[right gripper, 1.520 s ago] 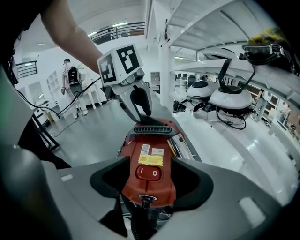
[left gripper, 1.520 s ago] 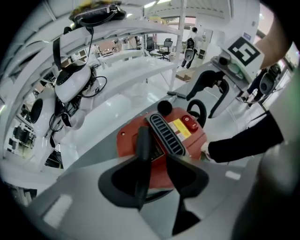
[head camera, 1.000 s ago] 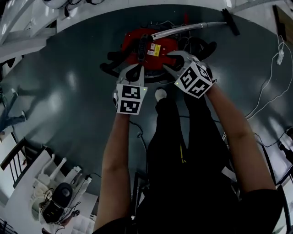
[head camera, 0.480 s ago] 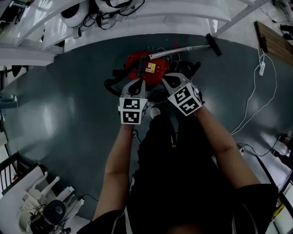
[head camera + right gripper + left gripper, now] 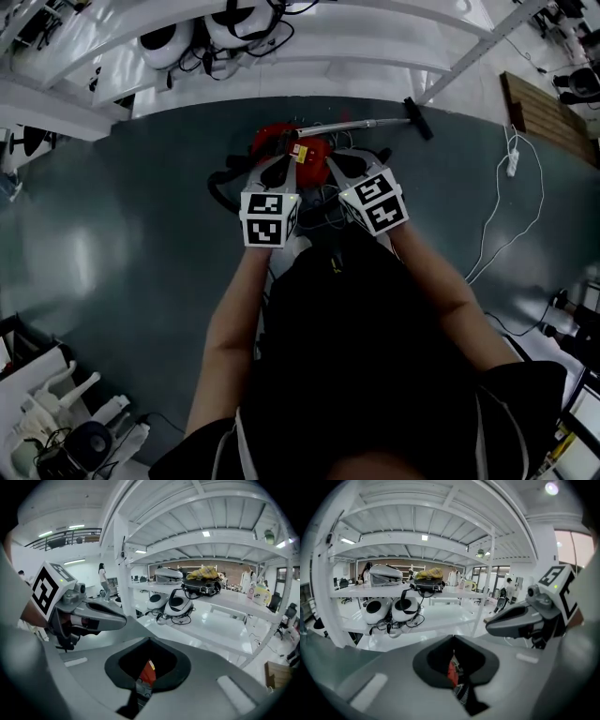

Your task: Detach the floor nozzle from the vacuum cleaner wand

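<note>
A red canister vacuum sits on the dark floor ahead of me. Its silver wand runs to the right and ends in the black floor nozzle, still joined to it. My left gripper and right gripper hover side by side above the near side of the canister, both shut and empty. In the left gripper view the shut left gripper shows a strip of the red vacuum through its notch. The right gripper likewise frames the red vacuum.
White shelving with headsets stands behind the vacuum. A black hose curls at the canister's left. A white cable and a wooden board lie to the right. Small appliances sit at lower left.
Both grippers have risen well away from the vacuum, which now looks smaller and farther off. The right gripper's jaws, apart a second ago, have come together.
</note>
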